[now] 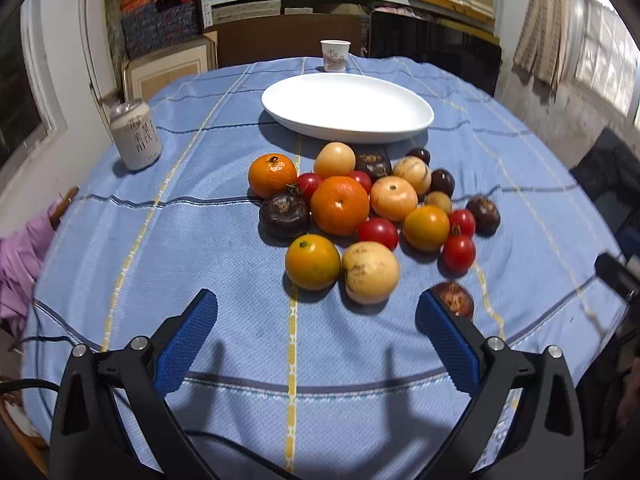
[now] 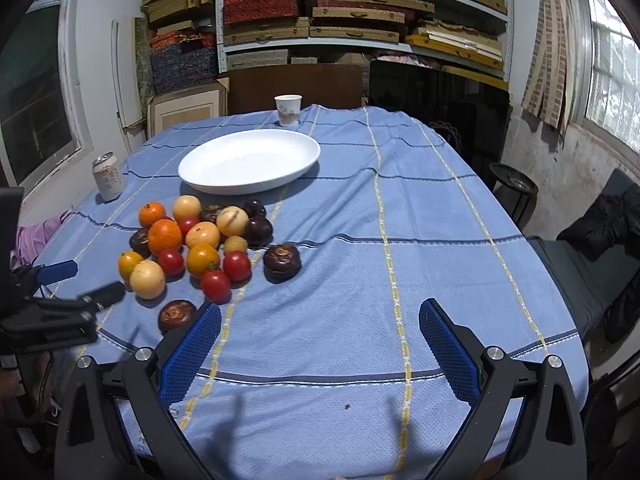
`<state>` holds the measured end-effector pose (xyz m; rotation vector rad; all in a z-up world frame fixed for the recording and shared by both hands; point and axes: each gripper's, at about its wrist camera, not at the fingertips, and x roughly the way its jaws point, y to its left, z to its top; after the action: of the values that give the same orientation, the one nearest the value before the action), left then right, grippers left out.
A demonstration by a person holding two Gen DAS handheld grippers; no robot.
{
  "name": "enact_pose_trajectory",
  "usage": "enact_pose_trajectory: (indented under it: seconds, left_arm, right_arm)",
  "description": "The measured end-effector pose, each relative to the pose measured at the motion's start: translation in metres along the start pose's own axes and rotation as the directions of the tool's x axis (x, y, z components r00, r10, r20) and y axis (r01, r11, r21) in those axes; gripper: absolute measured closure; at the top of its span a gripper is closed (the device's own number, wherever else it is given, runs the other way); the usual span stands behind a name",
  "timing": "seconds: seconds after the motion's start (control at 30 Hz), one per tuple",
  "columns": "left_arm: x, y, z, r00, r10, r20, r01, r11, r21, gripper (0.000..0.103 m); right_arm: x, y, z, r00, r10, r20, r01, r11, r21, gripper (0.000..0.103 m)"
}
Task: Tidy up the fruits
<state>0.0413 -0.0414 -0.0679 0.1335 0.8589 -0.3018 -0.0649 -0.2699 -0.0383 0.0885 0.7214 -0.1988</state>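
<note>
Far left on the worktop, blue checked cloth over it: a drink can, upright, well apart from the rest.

Left gripper: jaws spread wide, nothing between them, hovering just short of the fruit pile. Its blue pads frame bare cloth.

Pile sits mid-worktop, just in front of the white oval plate. Plate has nothing in it. In the pile: two oranges, several yellow-orange round fruits, pale yellow ones, small red tomatoes, dark brown-purple fruits. Most of them touch each other.

Two dark ones lie off from the cluster: one stray at the near edge, right beside the right gripper's left finger in the right wrist view; another just to the right of the pile.

Paper cup upright behind the plate, at the far edge.

Right gripper: also wide open and holding nothing, over empty cloth to the right of the pile, well apart from the plate.
</note>
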Motion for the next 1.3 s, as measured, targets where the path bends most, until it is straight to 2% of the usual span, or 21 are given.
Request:
enact_pose_trajectory:
  seconds: [0.2,0.27,0.3,0.47,0.63,0.77,0.8,0.87,0.97,1.0,1.1,1.13,1.17,1.27,1.3]
  left_arm:
    - [0.01,0.008,0.003,0.998,0.06,-0.005,-0.06,0.998,-0.009,0.007]
    - [0.017,0.01,0.006,0.998,0.063,-0.015,-0.063,0.998,-0.015,0.021]
    - [0.021,0.011,0.009,0.997,0.07,-0.021,-0.07,0.997,-0.014,0.022]
    - [0.034,0.025,0.018,0.995,0.09,-0.032,-0.092,0.993,-0.069,0.023]
    - [0.036,0.029,0.016,0.996,0.077,-0.036,-0.079,0.995,-0.064,0.022]
    - [0.024,0.042,0.012,0.99,0.14,-0.036,-0.142,0.989,-0.051,0.023]
    - [0.019,0.049,0.011,0.985,0.171,-0.034,-0.173,0.983,-0.059,0.023]
    - [0.008,0.061,0.012,0.982,0.188,-0.021,-0.189,0.978,-0.089,0.024]
    - [-0.005,0.058,0.015,0.989,0.15,0.019,-0.147,0.985,-0.093,0.025]
    - [-0.004,0.046,0.017,0.992,0.125,0.026,-0.123,0.991,-0.054,0.025]
    - [0.015,0.028,0.014,0.993,0.121,-0.001,-0.121,0.992,0.02,0.025]
    - [0.023,0.027,0.013,0.993,0.113,-0.019,-0.113,0.993,0.019,0.033]
    - [0.032,0.03,0.012,0.994,0.101,-0.044,-0.101,0.995,0.002,0.046]
    - [0.048,0.049,0.006,0.996,0.031,-0.079,-0.038,0.995,-0.088,0.055]
    - [0.051,0.049,0.004,0.996,0.02,-0.087,-0.028,0.996,-0.089,0.057]
  right_arm:
    - [0.012,-0.009,0.0,1.0,0.009,-0.018,-0.008,1.0,0.026,0.003]
    - [0.015,-0.008,0.0,1.0,0.017,-0.024,-0.016,1.0,0.024,0.003]
    - [0.016,-0.007,-0.001,0.999,0.02,-0.027,-0.019,1.0,0.02,0.003]
    - [0.02,-0.008,-0.001,0.999,0.016,-0.037,-0.016,1.0,0.021,0.003]
    - [0.023,-0.01,-0.001,0.999,0.013,-0.045,-0.012,1.0,0.029,0.003]
    - [0.023,-0.008,-0.001,0.999,0.018,-0.044,-0.017,1.0,0.024,0.003]
    - [0.023,-0.008,0.0,0.999,0.019,-0.043,-0.018,1.0,0.023,0.003]
    - [0.023,-0.007,0.001,0.999,0.02,-0.043,-0.019,1.0,0.024,0.003]
    - [0.023,-0.005,0.001,0.999,0.022,-0.045,-0.022,1.0,0.019,0.003]
    - [0.024,-0.003,0.001,0.999,0.024,-0.046,-0.023,1.0,0.016,0.003]
    - [0.024,0.0,0.0,0.999,0.024,-0.048,-0.023,1.0,0.006,0.003]
    - [0.023,0.001,0.0,0.999,0.022,-0.047,-0.021,1.0,0.004,0.003]
    - [0.022,0.0,0.001,0.999,0.015,-0.044,-0.015,1.0,0.003,0.003]
    - [0.022,-0.004,0.001,0.999,0.004,-0.042,-0.003,1.0,0.01,0.003]
    - [0.022,-0.004,0.001,0.999,0.003,-0.044,-0.002,1.0,0.013,0.003]
